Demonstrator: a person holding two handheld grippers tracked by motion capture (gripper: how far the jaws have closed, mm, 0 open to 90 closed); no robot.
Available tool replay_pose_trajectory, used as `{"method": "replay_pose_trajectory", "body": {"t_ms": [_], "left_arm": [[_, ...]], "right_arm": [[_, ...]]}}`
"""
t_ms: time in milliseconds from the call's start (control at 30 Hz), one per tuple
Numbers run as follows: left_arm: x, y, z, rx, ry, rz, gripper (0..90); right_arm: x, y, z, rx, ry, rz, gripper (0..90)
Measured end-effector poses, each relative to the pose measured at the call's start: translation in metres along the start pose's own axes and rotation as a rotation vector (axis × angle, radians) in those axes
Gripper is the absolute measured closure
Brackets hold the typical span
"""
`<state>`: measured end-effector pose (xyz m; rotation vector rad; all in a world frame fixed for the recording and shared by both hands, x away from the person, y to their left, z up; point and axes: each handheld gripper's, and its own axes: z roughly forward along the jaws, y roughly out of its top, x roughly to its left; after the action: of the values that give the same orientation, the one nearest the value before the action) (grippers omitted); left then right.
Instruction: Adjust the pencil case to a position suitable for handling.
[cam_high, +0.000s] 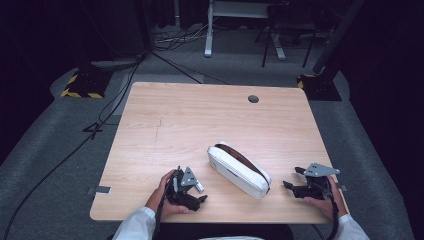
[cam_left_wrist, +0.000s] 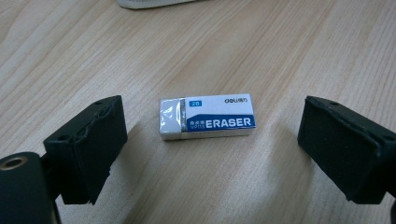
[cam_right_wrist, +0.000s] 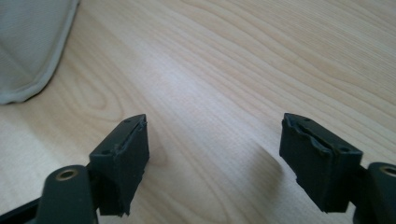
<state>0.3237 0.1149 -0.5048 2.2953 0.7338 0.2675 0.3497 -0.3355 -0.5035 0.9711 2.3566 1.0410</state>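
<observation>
Jaws of left gripper (cam_left_wrist: 210, 154) wide apart, eraser (cam_left_wrist: 207, 116) between, seemingly untouched.

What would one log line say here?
left tool: open, straddling eraser | right tool: open, empty | pouch: unzipped

A light wooden table (cam_high: 200, 115) with rounded corners stands on a grey carpet floor (cam_high: 45, 165), and a small round hole (cam_high: 253, 99) sits near its far edge. A white pencil case (cam_high: 239, 170) lies on it at a slant, near the front edge, with its zip side open. A small white and blue eraser (cam_left_wrist: 207, 116) lies flat on the wood, near the case.
</observation>
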Motion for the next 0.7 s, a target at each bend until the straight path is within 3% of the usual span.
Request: {"method": "replay_pose_trajectory", "body": {"t_ms": [200,367,500,700], "left_arm": [[-0.0006,0.0001,-0.0004,-0.005,-0.008,0.007,14.2],[-0.0021,-0.0006,-0.0016,-0.019,-0.019,0.021,18.1],[-0.0037,-0.0016,-0.0034,-0.046,-0.03,0.028,36.4],[-0.0028,-0.0023,-0.0044,-0.054,-0.017,0.014,46.1]], "right_arm": [[-0.0089,0.0034,0.0055,0.022,0.025,0.061,23.4],[-0.0064,0.003,0.0048,0.018,0.008,0.052,23.3],[-0.0063,0.0027,0.0046,0.02,0.013,0.056,23.3],[-0.0052,0.001,0.0026,0.018,0.023,0.048,23.3]]}}
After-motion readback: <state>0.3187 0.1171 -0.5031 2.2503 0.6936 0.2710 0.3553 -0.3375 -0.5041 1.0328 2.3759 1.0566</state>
